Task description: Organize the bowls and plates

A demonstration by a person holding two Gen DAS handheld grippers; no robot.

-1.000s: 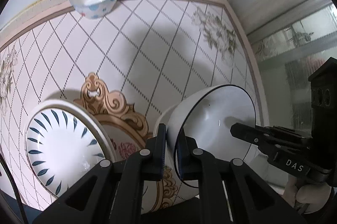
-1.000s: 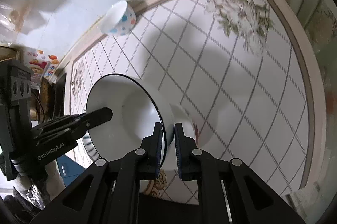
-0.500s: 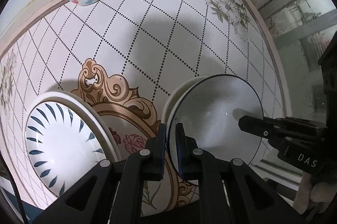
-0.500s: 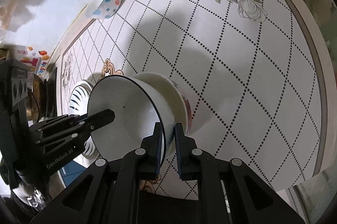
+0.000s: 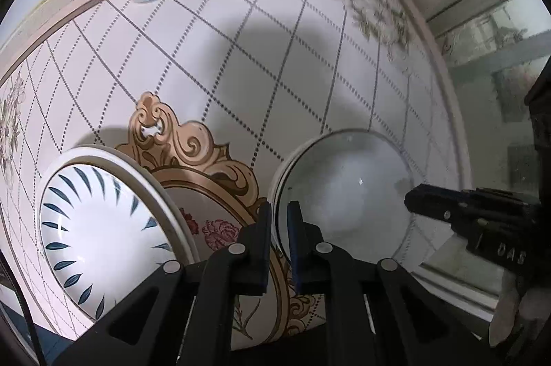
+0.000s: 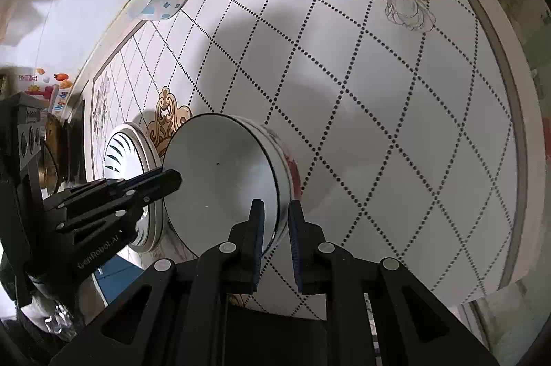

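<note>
I hold the white bowl (image 6: 220, 180) by its rim on two sides, nested in another bowl on the patterned bench (image 6: 396, 125). My left tongs (image 5: 277, 230) pinch narrow on the near rim. My right tongs (image 6: 275, 225) have just been opening; the rim stands between them, apparently unpressed. I should release both evenly, then lift straight up, clear of the leaf-patterned plate (image 5: 100, 228).

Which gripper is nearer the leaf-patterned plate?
Left. The left gripper sits at the bowl's rim right beside the plate; the right gripper is at the bowl's far rim.
</note>
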